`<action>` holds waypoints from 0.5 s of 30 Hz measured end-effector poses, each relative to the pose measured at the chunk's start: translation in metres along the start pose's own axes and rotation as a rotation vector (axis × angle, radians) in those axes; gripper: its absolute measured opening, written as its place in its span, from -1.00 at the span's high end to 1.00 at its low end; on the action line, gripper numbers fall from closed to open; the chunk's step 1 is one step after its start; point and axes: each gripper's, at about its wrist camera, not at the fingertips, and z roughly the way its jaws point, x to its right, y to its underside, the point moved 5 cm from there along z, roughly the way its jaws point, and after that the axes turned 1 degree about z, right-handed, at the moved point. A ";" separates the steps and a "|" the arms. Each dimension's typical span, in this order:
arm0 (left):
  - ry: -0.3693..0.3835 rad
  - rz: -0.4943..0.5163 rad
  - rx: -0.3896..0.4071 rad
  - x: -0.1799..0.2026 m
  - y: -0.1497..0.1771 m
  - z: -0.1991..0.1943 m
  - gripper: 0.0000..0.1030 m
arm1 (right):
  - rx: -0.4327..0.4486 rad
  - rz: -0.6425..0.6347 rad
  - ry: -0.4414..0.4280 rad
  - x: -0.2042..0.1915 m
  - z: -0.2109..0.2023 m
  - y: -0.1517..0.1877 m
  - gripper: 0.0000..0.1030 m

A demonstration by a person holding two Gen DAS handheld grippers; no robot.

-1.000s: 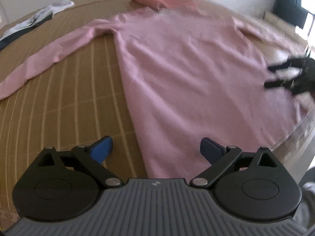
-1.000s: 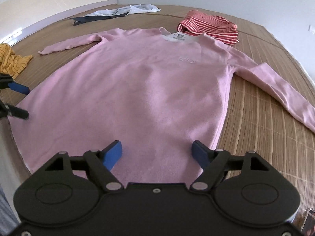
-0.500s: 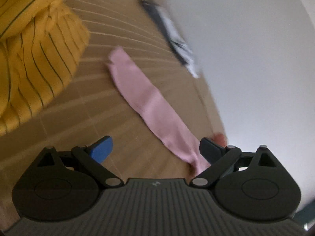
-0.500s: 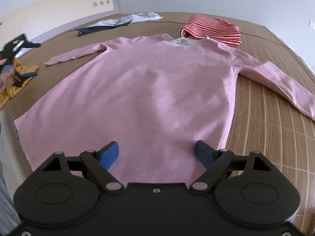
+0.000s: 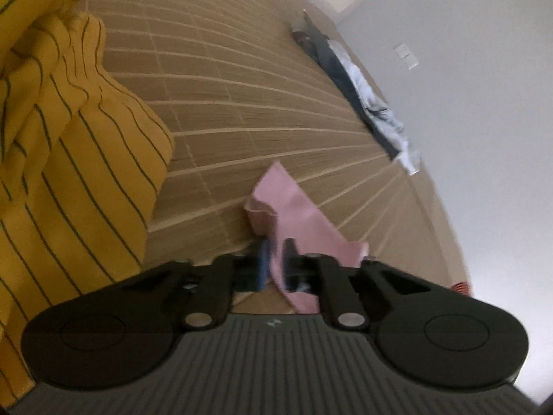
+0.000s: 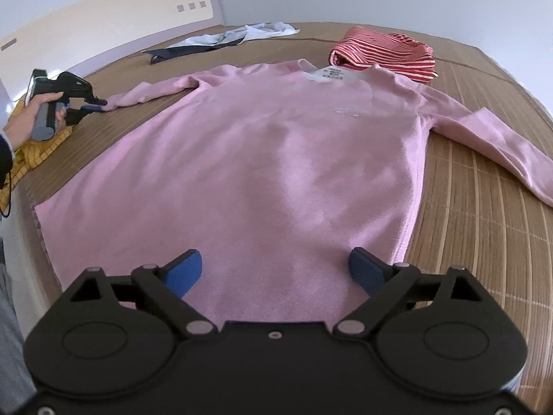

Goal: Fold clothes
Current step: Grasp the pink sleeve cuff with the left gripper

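While clamped on the pink sleeve [image 5: 293,214], left hand-held gripper [image 5: 274,263]; right hand-held gripper [image 6: 274,271] wide.

Pink sweater [image 6: 276,159], blue-tipped tongs [image 6: 273,273]

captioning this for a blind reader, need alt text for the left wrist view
The left gripper is shut on the cuff of a pink sleeve that lies across a woven bamboo mat. A crumpled yellow striped garment fills the left of the view, and dark and white clothes lie farther off by a pale wall.
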 end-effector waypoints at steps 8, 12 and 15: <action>0.171 0.225 0.057 0.079 0.041 -0.049 0.92 | 0.013 0.003 -0.013 -0.002 0.000 0.002 -0.91; 0.351 0.397 0.034 0.165 0.098 -0.085 0.92 | 0.023 0.009 -0.014 -0.001 -0.001 0.003 -0.91; 0.489 0.510 -0.026 0.229 0.161 -0.103 0.92 | 0.028 0.018 -0.016 -0.001 -0.001 0.003 -0.91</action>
